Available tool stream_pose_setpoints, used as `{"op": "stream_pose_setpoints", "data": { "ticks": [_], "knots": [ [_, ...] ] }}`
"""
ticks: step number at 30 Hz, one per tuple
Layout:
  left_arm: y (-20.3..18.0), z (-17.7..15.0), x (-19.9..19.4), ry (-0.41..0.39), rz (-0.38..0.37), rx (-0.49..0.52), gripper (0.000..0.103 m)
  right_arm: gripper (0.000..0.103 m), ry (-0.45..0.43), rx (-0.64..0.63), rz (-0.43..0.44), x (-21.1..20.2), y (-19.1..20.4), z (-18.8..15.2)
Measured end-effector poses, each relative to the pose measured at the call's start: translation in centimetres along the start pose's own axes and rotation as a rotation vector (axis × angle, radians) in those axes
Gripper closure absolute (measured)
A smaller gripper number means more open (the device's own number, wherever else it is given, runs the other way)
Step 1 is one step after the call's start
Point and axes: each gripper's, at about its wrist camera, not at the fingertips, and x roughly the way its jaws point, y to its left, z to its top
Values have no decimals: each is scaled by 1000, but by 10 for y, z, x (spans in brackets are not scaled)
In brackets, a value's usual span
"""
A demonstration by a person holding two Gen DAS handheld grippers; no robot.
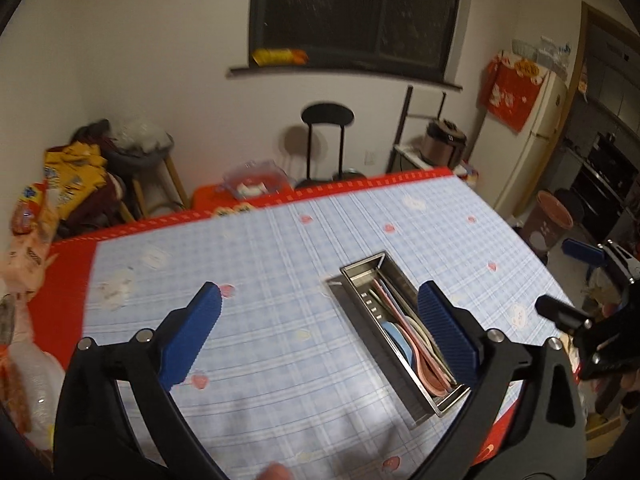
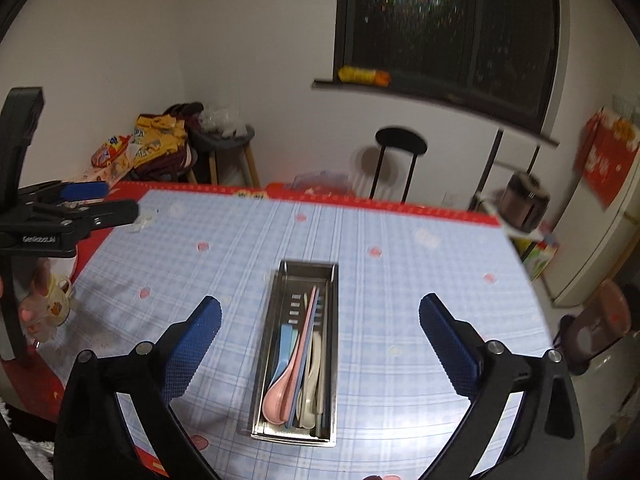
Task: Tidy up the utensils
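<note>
Wide-open right gripper [image 2: 320, 334] above seemingly full tray [image 2: 280, 360]

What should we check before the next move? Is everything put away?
1. Left tool open with nothing in it: ok.
2. Right tool open with nothing in it: ok.
3. Pink spoon lying inside the metal tray: ok.
4. Blue and cream utensils inside the tray too: ok.
5. No loose utensils on the checked tablecloth: ok in these views.
6. Cartoon mug safe at the table edge: cannot tell.
</note>
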Motion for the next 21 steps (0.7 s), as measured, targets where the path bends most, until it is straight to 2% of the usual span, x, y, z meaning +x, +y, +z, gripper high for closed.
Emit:
{"op": "stream_pose_setpoints", "data": {
  "ticks": [5,10,12,16,21],
  "knots": [
    [15,-4,-56,-59,16,-30,6,6,-52,27,-37,-42,9,15],
    [24,-16,-94,-93,88,-55,6,6,-91,88,-66,-75,15,15],
    [25,-20,-104,-97,98,-60,6,6,-100,108,-78,-83,15,12],
    [18,-30,-120,-113,167,-27,6,6,-102,141,-104,-94,17,6],
    [12,-42,-129,-113,144,-28,6,6,-95,174,-154,-96,20,-2]
  ]
}}
